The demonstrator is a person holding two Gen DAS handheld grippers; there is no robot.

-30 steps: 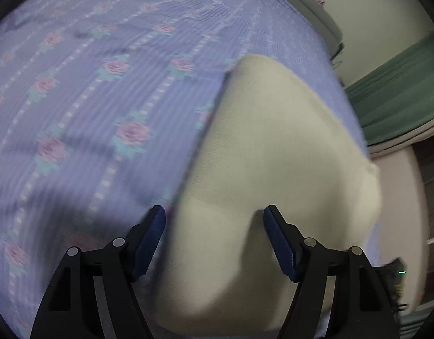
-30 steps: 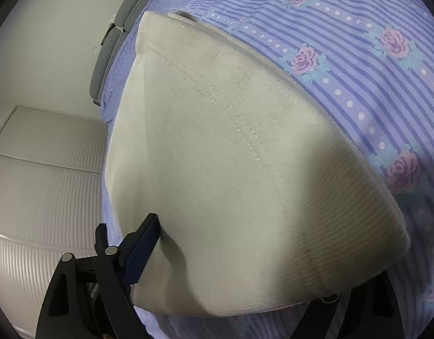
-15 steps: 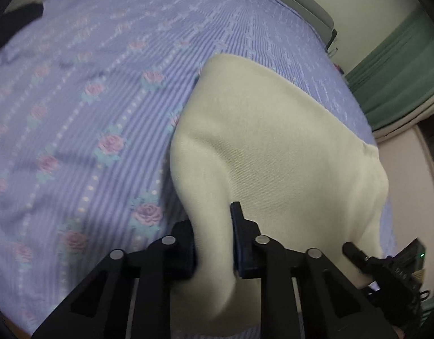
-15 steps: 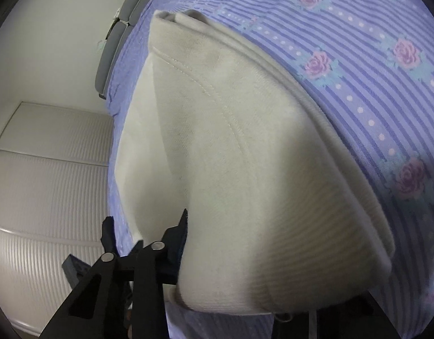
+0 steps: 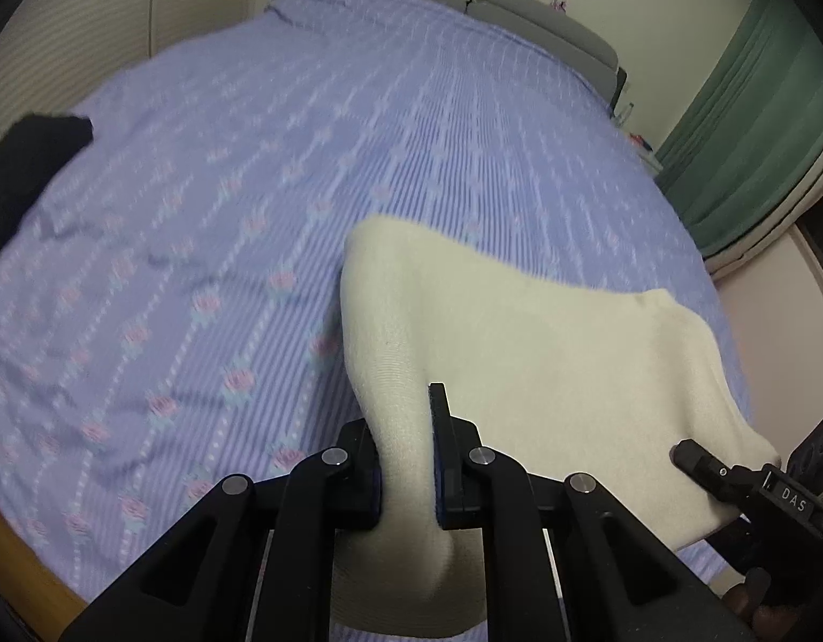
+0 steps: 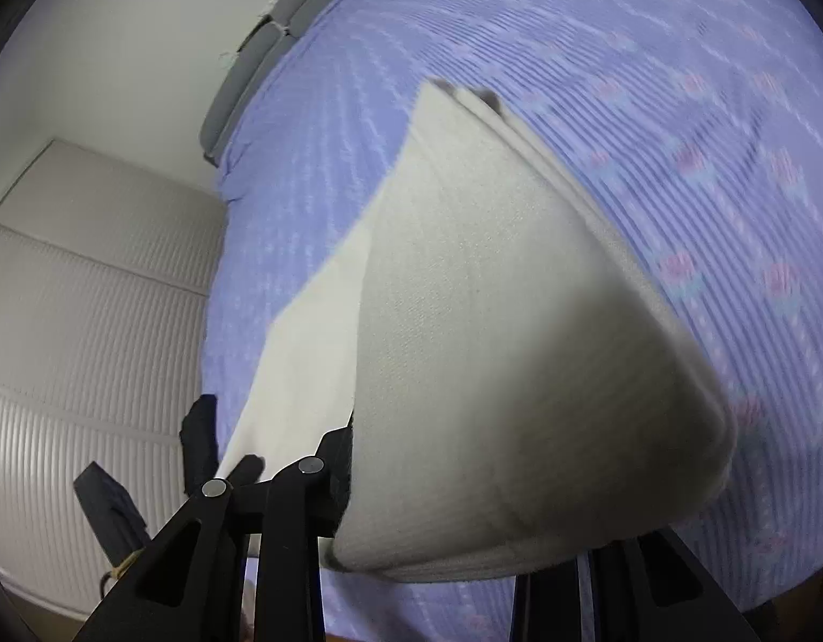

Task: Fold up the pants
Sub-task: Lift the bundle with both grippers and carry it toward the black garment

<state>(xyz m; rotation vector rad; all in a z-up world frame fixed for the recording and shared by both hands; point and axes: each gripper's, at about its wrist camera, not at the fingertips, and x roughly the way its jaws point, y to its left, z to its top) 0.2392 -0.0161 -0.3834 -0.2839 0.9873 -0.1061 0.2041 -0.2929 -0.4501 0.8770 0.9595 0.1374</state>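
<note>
A bed (image 5: 358,171) covered in a lilac striped sheet with pink roses fills both views, with a grey headboard (image 5: 518,10) at its far end, a ribbed white wardrobe (image 6: 79,331) on one side and a green curtain (image 5: 759,123) on the other. At the far left of the left view a dark garment (image 5: 31,155) lies on the sheet, well apart from the work.

The cream pants (image 5: 518,353), already folded into a thick bundle of several layers, hang lifted off the bed between the two tools, the far corner trailing toward the sheet. The left tongs (image 5: 406,460) are clenched on the near left edge of the bundle, the cloth pinched tight between the black fingers (image 5: 443,449) and bunched below them. From there the fabric runs rightward and away, so its long axis stretches across from one tool to the other; the right tool's tip shows at the lower right of the left view, touching the cloth's other edge.

In the right view the right tongs (image 6: 465,481) sit under the pants (image 6: 492,348), whose stacked edges spread forward and upward over the bed. One finger presses the cloth on the left; the other is hidden behind the fabric, yet the bundle hangs from this grip, so I judge it closed on the pants. Both tools look equally near the cloth, so the next move likely turns on carrying the held edge forward together, keeping it level.
</note>
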